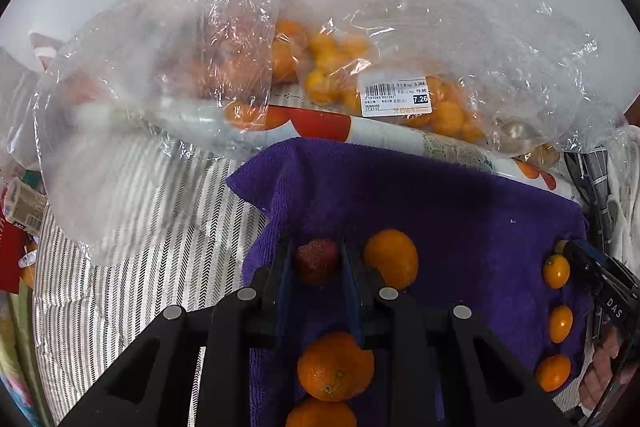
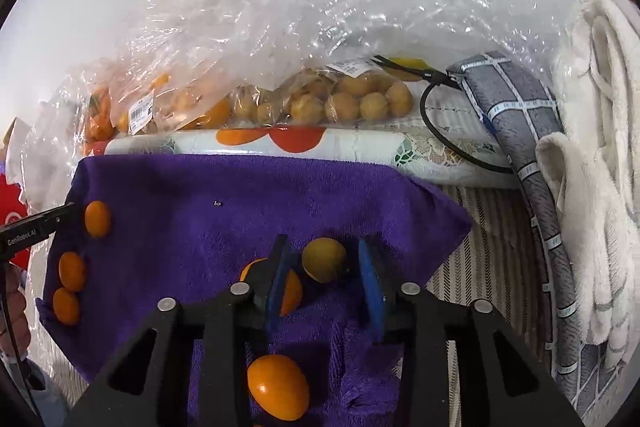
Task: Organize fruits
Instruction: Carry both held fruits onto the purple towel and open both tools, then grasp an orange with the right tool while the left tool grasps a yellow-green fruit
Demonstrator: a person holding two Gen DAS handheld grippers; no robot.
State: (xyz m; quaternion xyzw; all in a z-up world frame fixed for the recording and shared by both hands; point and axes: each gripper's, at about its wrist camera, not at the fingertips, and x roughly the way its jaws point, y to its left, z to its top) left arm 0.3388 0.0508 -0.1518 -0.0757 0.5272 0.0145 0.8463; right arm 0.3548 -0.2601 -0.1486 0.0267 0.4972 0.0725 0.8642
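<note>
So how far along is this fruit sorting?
Partly done, it seems. Several oranges and small kumquats already lie in rows on the purple towel. In hand: the left tool grips a red berry; the right tool stands open around a yellowish fruit. Left: the plastic bags hold plenty more.

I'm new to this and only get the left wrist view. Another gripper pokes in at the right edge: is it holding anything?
Observer: No. A yellowish round fruit sits between the right gripper's open fingers, resting on the purple towel.
Operator: What lies further right of that towel?
Observer: A fluffy white towel, heaped beside a grey checked roll.
Operator: Anything else I'm missing?
Observer: A black cable loops beside the grey roll's near end.
</note>
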